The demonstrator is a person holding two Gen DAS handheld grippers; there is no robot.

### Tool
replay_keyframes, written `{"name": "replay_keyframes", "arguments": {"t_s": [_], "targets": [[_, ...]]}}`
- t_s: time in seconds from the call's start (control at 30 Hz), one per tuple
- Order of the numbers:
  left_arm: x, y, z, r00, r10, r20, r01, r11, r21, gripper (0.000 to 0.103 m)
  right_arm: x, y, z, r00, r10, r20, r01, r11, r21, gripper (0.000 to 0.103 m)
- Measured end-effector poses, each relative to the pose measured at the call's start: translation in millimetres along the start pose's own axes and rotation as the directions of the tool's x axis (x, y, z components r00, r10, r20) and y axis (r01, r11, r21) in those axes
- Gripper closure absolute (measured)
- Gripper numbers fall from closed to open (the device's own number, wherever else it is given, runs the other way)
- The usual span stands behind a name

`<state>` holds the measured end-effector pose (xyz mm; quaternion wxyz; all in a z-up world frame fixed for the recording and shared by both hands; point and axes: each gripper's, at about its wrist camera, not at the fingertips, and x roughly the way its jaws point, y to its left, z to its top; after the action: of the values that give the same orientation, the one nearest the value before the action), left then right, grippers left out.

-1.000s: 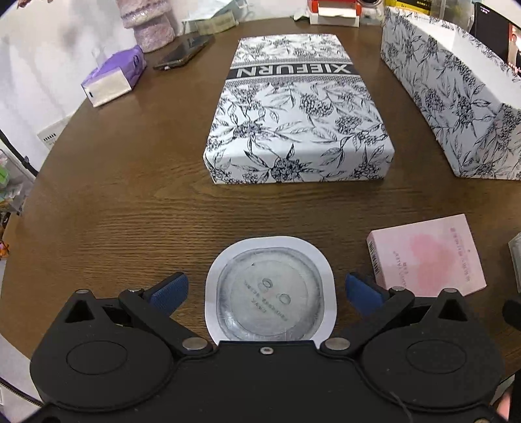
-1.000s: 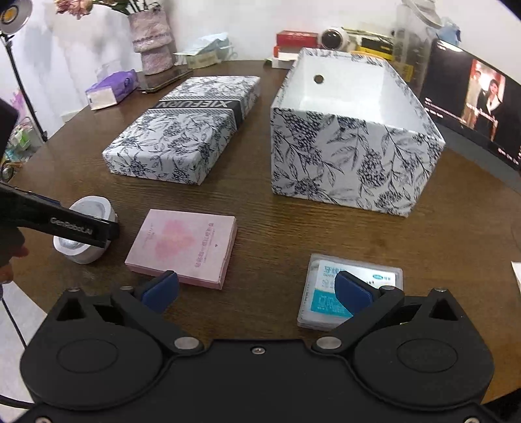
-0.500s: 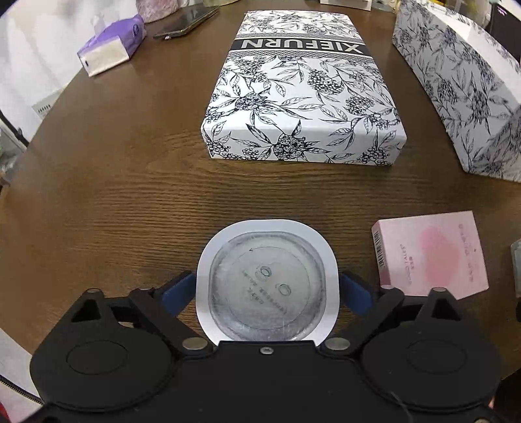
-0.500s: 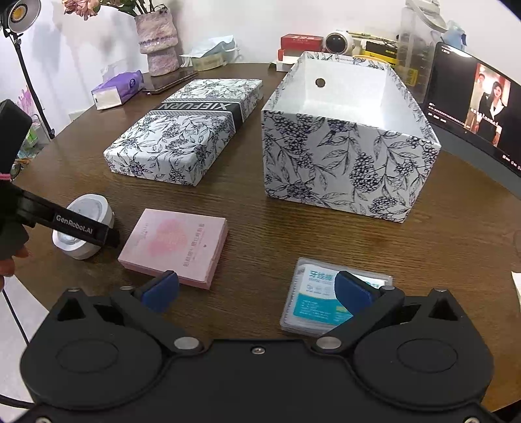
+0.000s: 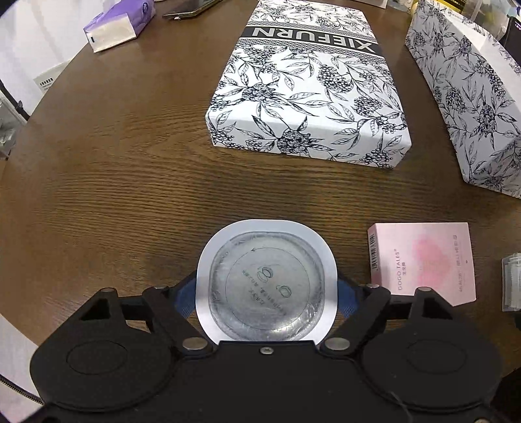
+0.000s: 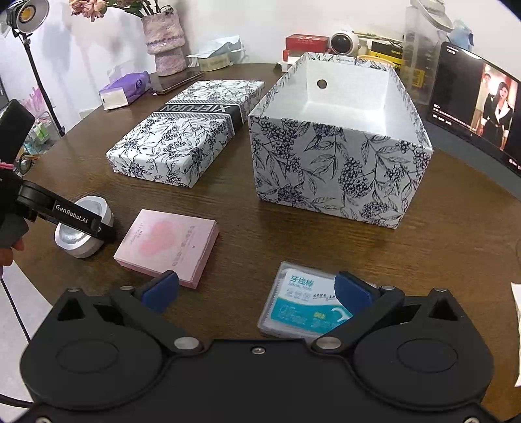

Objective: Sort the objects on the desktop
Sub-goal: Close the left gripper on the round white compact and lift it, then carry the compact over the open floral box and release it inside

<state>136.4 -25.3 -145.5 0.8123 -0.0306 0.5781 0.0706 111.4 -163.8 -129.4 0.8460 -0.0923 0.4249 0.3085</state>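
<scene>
I'm counting what is lying on my table (image 6: 293, 234).

I'm seeing two floral boxes: one open box (image 6: 338, 169) and one flat lid (image 6: 185, 136). I'm finding one pink booklet (image 6: 169, 247), one round foil-topped cup (image 5: 266, 281), and one floss pack (image 6: 302, 302). I'm holding two grippers, one left (image 5: 266, 293) and one right (image 6: 257, 289). Further back I'm counting one purple tissue pack (image 6: 125, 89), one phone (image 6: 177, 85), one vase (image 6: 164, 40), one screen (image 6: 478, 107), one round white camera (image 6: 344, 42) and one lamp (image 6: 26, 13). The stacked boxes at the back are blurring together, so I'm leaving them uncounted.
</scene>
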Motion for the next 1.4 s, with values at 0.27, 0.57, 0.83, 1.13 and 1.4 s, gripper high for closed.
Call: {"name": "replay_keyframes", "arguments": {"t_s": [0.27,0.57,0.83,1.13,1.4], "targets": [[-28.5,-20.6,7.3,0.999,-0.016,0.045,0.016,1.0,0.005,0.023,-9.6,-12.4,14.2,0.999,0.032,0.015,-0.031,0.999,-0.028,0.0],[-88.7,-62.2,39.0,0.988,-0.085,0.13,0.072,0.992,0.103,0.023,-34.5,-23.0,43.5,0.997,0.052,0.058,-0.05,0.998,-0.031,0.0],[-122.4,-109.9,83.1,0.974,-0.146,0.172,0.09,0.951,0.295,0.023,-52.7,-42.2,70.7,0.997,0.054,0.053,-0.054,0.999,-0.005,0.0],[-125.8,-169.0,138.6,0.957,-0.243,0.157,0.136,0.857,0.496,0.023,-58.3,-66.6,107.3,0.999,0.004,0.047,-0.008,0.998,0.07,0.0],[-95.8,-222.5,189.6,0.95,-0.298,0.098,0.174,0.76,0.627,0.023,-44.3,-72.0,144.7,0.998,-0.042,0.044,0.038,0.996,0.081,0.0]]}}
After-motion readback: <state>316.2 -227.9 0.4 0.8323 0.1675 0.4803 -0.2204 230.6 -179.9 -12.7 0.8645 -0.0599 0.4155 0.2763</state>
